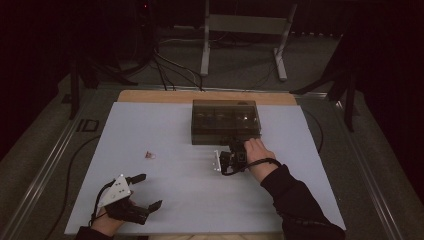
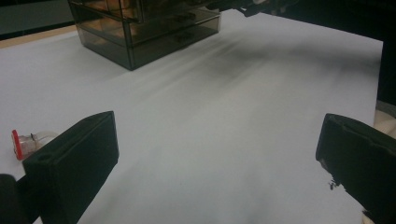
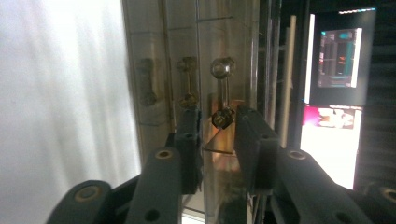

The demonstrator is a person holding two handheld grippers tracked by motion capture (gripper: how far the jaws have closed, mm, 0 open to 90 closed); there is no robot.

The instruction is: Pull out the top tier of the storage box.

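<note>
Right gripper (image 3: 218,128) at frame centre, jaws narrowly apart either side of the drawer handle (image 3: 222,93) of the box (image 1: 225,121); left gripper (image 1: 142,192) lower left, spread wide, nothing between

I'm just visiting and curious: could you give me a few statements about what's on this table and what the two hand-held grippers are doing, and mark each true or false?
1. The right gripper is at the smoky drawer box, its jaws either side of a drawer handle. True.
2. The left gripper holds the small red-capped piece. False: its jaws stand wide open with nothing between them; the piece lies apart on the white mat.
3. The box is bright red. False: it is dark and see-through.
4. The box stands at the mat's far side. True.
</note>
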